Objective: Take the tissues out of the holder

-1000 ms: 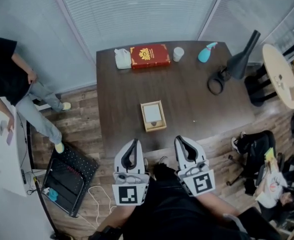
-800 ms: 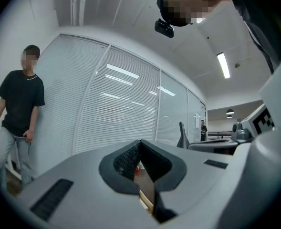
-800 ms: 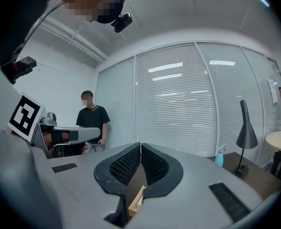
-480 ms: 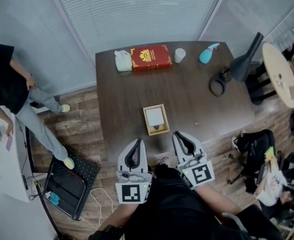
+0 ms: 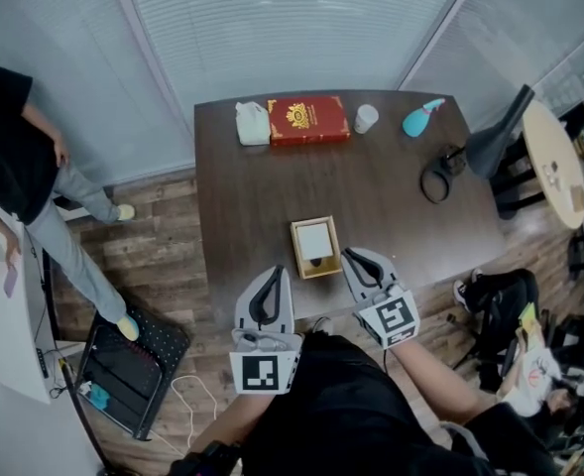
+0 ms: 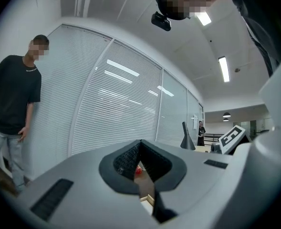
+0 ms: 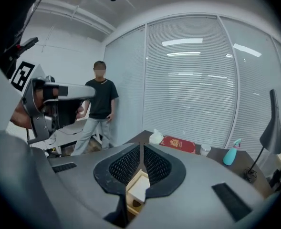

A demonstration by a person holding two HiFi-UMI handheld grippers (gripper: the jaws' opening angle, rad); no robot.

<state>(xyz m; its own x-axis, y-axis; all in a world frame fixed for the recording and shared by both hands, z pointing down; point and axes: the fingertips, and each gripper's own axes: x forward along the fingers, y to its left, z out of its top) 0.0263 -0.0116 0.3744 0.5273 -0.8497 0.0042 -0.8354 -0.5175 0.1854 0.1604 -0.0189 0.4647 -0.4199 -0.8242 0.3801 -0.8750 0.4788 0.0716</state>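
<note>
head view: at lower centre-left the left gripper [image 5: 273, 274] hangs at the counter's [image 5: 232, 186] lower edge, its jaws together with nothing between them. right of it, near mid-frame, the wooden holder [image 5: 296, 251] sits on the counter with white tissues [image 5: 312, 238] inside. just beside the holder's right edge is the right gripper [image 5: 351, 257], jaws together and empty.

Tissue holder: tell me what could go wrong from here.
1. The right hand-held gripper is close beside the tissue holder with its jaws shut. Pushing in like this could shove the holder instead of pinching the tissues.
2. Nothing braces the holder, and it sits near the table edge, so a pull may lift or drag it. The left hand-held gripper is clear of it.
</note>
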